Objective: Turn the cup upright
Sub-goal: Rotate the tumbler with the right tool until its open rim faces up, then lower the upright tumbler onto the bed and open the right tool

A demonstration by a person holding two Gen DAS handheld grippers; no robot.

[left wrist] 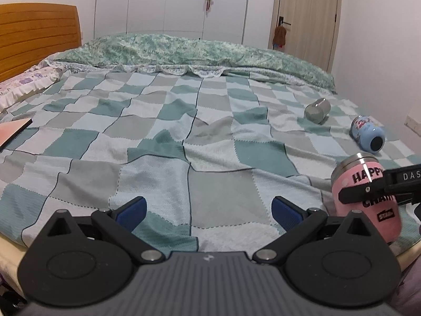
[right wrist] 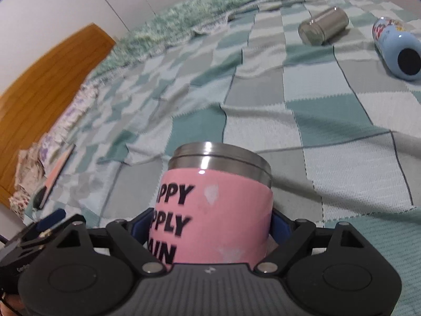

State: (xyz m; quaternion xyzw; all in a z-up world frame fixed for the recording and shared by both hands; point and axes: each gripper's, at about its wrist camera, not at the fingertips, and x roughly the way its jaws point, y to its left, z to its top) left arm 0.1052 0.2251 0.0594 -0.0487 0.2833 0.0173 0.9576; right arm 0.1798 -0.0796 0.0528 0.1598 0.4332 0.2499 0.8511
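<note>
A pink cup with black lettering and a steel rim sits between the blue pads of my right gripper, which is shut on its body. The steel end points away from the camera, over the checked bedspread. In the left wrist view the same pink cup shows at the far right, tilted, with the right gripper's black finger across it. My left gripper is open and empty, low over the bedspread's near edge.
A steel cup and a light blue bottle lie on their sides on the bed's right part; both show in the right wrist view. A book lies left. A wooden headboard and a folded duvet stand behind.
</note>
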